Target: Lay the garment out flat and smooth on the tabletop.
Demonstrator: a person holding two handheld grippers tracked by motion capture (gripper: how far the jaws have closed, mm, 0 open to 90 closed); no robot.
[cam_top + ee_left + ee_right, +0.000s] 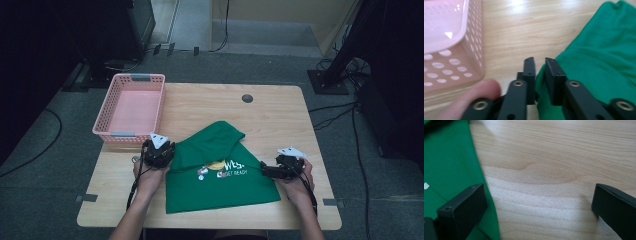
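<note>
The green shirt (220,170) lies half-folded on the surface, just beside the empty pink basket (131,107). The left gripper (539,68) pinches its edge. The right gripper (539,205) is wide open. Folding looks unfinished.

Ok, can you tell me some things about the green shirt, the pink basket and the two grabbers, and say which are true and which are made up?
1. The pink basket has nothing in it. True.
2. The green shirt is inside the basket. False: it lies on the wooden table, beside the basket.
3. The left gripper has the shirt's edge between its jaws. True: the jaws are nearly together with a fold of green cloth between them.
4. The right gripper is squeezed shut. False: its jaws stand wide apart, at the shirt's right edge.
5. The shirt is plain green all over. False: it has a printed picture and white letters.
</note>
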